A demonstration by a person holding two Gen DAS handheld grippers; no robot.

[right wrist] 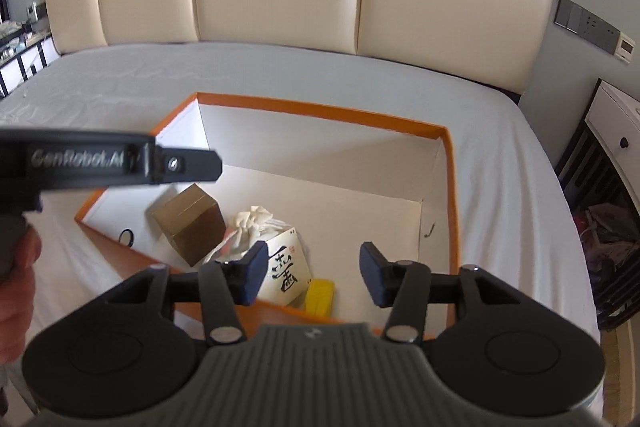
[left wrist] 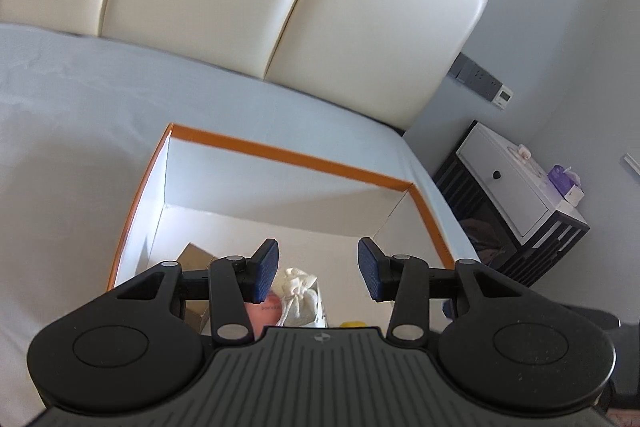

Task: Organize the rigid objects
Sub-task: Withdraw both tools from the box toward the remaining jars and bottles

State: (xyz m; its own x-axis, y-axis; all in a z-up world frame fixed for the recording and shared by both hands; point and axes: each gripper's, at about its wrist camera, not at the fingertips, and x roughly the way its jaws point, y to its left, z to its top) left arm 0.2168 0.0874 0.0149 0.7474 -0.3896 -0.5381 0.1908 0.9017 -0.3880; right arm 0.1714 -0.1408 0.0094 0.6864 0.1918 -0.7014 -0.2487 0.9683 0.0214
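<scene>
While hovering over the orange-rimmed box on the bed, the left gripper is pointing down into it with its pads spread wide and nothing between them — in the right wrist view its body is crossing the box's left rim, with the person's hand gripping the handle. Inside the box, a brown cube is lying to the left, a white drawstring pouch just beside it, then a white carton with black calligraphy and a yellow item. Further right, the right gripper is hanging above the box's near edge — pads apart, empty, the carton showing just behind its left pad.
</scene>
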